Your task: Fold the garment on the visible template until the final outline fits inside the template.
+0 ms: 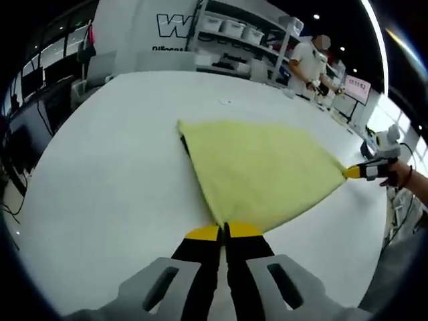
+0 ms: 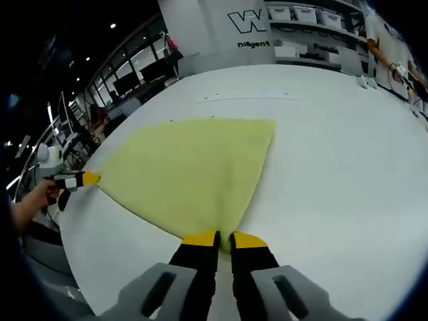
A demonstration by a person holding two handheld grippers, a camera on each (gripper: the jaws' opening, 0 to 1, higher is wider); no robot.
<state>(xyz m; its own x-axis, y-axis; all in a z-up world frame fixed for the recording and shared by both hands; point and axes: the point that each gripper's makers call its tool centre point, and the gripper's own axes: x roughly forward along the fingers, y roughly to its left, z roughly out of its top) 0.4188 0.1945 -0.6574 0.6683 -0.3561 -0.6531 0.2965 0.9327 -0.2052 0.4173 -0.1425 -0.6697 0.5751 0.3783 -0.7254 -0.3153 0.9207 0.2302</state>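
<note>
Left gripper view, cloth: yellow cloth (image 1: 257,170) lies flat on the white table (image 1: 120,174), pulled out between two held corners, its long axis running from 6 o'clock out to 3 o'clock.
Left gripper view, pointing: one corner tapers to a point at 6 o'clock, another to 3 o'clock; a free corner sits toward 11 o'clock.
Right gripper view, cloth: the same cloth (image 2: 194,170) spreads from 6 o'clock, one point reaching 9 o'clock, a free corner near 1 o'clock.
Left gripper (image 1: 224,233): jaws pinched together on the cloth's near corner at 6 o'clock.
Right gripper (image 2: 224,239): jaws nearly together, the cloth's corner caught between the yellow tips.
Other gripper seen: right gripper (image 1: 358,171) at 3 o'clock holding the far point; left gripper (image 2: 85,178) at 9 o'clock likewise.
Table: white, wide, bare around the cloth.
Surroundings: shelves with bins (image 1: 234,30) at 12 o'clock; a person (image 1: 309,63) stands at 1 o'clock beyond the table.
</note>
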